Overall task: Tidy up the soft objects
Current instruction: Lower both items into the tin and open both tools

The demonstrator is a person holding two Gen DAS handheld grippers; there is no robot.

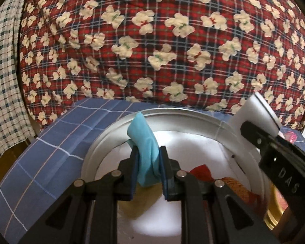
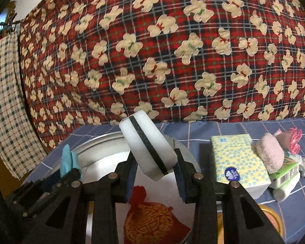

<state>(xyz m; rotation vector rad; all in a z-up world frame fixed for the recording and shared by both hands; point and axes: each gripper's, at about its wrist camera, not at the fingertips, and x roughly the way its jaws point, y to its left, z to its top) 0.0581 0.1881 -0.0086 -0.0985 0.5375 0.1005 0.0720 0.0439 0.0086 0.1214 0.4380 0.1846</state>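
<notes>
nearby, tissue pack (image 2: 239, 160) and pink puff (image 2: 270, 154) right of the basin (image 2: 103, 142)

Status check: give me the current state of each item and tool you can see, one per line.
Left tool: shut on blue cloth, held over the metal basin.
Right tool: shut on white sponge, tilted, above the basin.
Red pouch: lying in the basin.
Tissue pack: on the blue sheet, outside the basin.
Pink puff: leaning on the tissue pack.

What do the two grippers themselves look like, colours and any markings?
Both are matte black plastic. The left gripper and right gripper each have angular linkage arms with silver round pins and dark blue finger pads. The right gripper's side shows embossed letters "DAS". No cables or sleeves are visible.
</notes>
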